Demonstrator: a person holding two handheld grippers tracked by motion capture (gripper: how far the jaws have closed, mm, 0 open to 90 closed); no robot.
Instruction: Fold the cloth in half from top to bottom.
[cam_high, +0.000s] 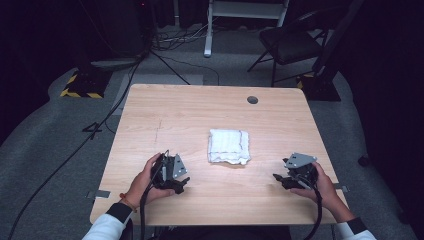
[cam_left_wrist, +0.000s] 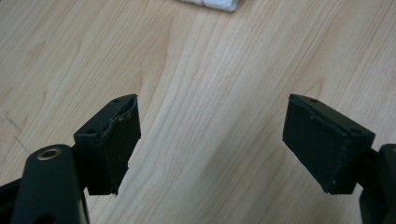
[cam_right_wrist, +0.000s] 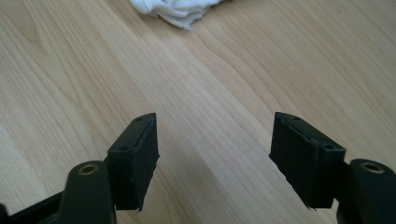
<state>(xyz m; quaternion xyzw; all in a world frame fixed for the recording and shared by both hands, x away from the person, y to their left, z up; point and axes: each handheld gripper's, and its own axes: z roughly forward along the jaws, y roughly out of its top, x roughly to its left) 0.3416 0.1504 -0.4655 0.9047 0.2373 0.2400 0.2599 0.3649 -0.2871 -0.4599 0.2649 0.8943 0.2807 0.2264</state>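
Cloth (cam_high: 229, 146): folded white, centre of table (cam_high: 200, 107).
Left gripper (cam_high: 181, 186): lower left, jaws wide, nothing between.
Right gripper (cam_high: 278, 179): lower right, jaws wide, nothing between.

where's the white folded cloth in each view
High view: the white folded cloth lies mid-table, between the two grippers.
Left gripper view: only its edge at the top, right of centre.
Right gripper view: a rumpled corner at the top, left of centre.
Shared landmark: the light wood table.
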